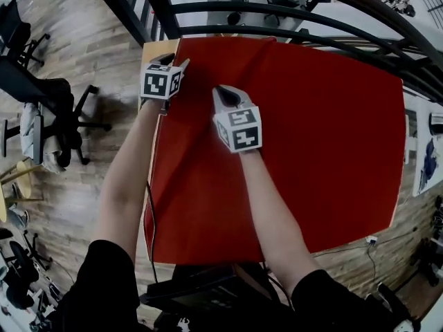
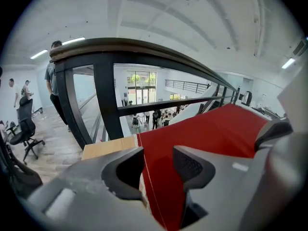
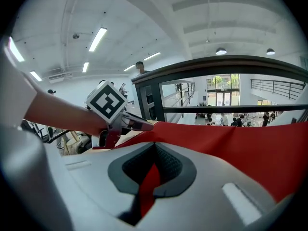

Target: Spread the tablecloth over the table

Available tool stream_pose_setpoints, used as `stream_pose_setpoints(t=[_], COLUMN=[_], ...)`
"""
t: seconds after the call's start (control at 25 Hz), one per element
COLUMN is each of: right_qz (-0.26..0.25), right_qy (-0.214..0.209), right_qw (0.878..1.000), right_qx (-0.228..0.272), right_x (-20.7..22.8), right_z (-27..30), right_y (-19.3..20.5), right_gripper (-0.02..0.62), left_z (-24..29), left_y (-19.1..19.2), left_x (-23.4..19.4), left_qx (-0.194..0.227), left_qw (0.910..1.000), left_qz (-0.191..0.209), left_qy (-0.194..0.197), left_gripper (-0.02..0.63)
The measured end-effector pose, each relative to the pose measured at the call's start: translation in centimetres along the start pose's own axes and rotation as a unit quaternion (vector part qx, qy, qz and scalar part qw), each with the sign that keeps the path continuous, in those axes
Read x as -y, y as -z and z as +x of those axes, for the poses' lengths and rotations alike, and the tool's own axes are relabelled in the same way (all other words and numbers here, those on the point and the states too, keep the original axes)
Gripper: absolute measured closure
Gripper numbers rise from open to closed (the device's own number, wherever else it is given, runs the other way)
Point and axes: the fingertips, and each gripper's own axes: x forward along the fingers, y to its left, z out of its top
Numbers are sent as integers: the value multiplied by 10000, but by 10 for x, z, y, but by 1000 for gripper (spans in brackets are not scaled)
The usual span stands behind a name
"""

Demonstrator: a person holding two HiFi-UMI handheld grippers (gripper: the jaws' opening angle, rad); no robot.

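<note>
Now: the tablecloth (image 1: 311, 151) lies flat over most of the table (image 1: 158, 47), a plain red weave, matte, with one raised crease running from the right gripper (image 1: 225, 92) toward the far edge.

Key relation: bare pale wood shows only at the far-left corner and in a thin strip down the left side. The cloth's left hem (image 2: 147, 186) runs near-to-far just inside that table edge, so the uncovered part lies to the left of and beyond both tools. The left gripper (image 1: 168, 61) is the nearer one and sits right at that corner.

Left gripper: jaws apart. The hem passes beneath the gap, one pad over wood and the other over cloth, and neither presses on fabric. Pads are dark, ribbed and rubbery in a grey moulded shell.

Right gripper: clenched on a thin pinch of the tablecloth, a red sliver standing between the pads in its own view. It sits further in than the left.

Judgement: coverage is nearly complete. The remaining shift would be toward the far-left corner, beside the dark railing (image 1: 277, 9).
</note>
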Motion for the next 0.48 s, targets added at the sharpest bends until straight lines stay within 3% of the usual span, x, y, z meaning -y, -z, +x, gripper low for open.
stream_pose_setpoints(t=[0.2, 0.32, 0.4, 0.48], right_qz=[44, 121, 144, 114], right_qy=[-48, 3, 36, 69], right_qw=[10000, 9999, 9999, 9999], right_qx=[22, -19, -47, -71], right_x=[7, 15, 18, 19], right_z=[22, 26, 28, 27], right_y=[-2, 1, 4, 7], right_gripper=[584, 584, 584, 585], left_z=[22, 26, 27, 24], left_y=[6, 2, 4, 5], left_x=[-19, -20, -28, -44], left_qx=[-277, -466, -560, -542], left_qw=[9994, 9982, 9963, 9949], left_qz=[67, 243, 471, 554], left_qy=[-201, -284, -444, -647], left_gripper=[395, 450, 586, 591])
